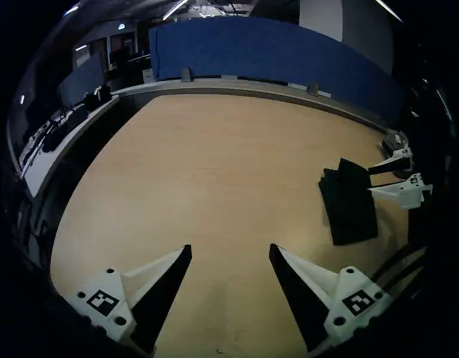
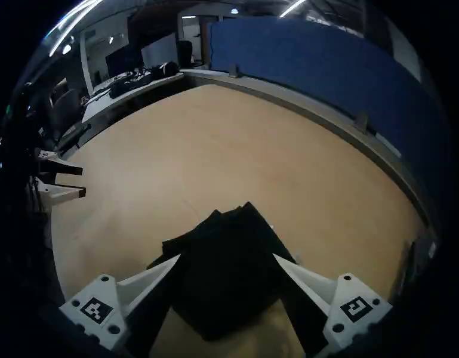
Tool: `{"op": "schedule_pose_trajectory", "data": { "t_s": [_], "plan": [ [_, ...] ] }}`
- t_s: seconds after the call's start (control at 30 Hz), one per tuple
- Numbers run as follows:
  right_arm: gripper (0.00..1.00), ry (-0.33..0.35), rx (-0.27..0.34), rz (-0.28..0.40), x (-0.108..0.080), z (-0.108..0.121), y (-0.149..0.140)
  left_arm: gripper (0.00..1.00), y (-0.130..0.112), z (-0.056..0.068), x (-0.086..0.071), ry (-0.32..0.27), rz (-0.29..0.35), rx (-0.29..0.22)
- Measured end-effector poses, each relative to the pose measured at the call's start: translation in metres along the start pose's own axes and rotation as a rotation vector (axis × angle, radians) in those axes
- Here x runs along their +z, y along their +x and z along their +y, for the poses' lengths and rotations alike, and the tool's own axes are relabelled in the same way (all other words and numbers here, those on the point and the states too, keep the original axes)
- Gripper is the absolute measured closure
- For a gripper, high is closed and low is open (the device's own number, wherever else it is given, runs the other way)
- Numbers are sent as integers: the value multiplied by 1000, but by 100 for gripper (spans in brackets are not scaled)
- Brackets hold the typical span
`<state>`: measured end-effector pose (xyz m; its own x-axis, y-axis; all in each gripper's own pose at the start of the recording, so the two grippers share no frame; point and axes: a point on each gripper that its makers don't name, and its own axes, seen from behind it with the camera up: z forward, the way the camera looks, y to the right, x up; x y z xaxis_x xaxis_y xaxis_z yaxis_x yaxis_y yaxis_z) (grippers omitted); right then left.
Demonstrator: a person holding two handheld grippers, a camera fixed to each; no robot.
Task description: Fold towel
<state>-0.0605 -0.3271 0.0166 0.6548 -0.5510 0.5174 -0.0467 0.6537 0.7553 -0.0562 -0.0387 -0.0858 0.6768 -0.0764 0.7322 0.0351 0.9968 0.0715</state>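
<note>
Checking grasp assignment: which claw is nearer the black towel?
Right. The right claw is at the towel, open, straddling it; the left claw is open over the table, far off.

No word, number or brand can be read anywhere. The only printed signs are square black-and-white code markers, block patterns and not letters. In the left gripper view the left gripper [image 1: 230,247] bears a marker [image 1: 102,301] on its near left finger base and another marker [image 1: 359,302] on its near right one. At the far right, the right gripper [image 1: 370,181] seems to carry a small dark square of the same kind [image 1: 413,179], too small to be sure. In the right gripper view that gripper [image 2: 227,256] shows a marker [image 2: 96,311] at near left and one [image 2: 355,309] at near right.
</note>
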Motion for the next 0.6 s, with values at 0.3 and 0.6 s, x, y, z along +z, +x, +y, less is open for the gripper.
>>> {"op": "schedule_pose_trajectory", "data": {
  "t_s": [0.3, 0.6],
  "plan": [
    [0, -20, 20, -15, -25, -15, -42, 3, 4, 6, -1, -8, 8, 5],
    [0, -36, 65, -39, -37, -21, -76, 3, 4, 10, -2, -16, 10, 8]
  ]
}}
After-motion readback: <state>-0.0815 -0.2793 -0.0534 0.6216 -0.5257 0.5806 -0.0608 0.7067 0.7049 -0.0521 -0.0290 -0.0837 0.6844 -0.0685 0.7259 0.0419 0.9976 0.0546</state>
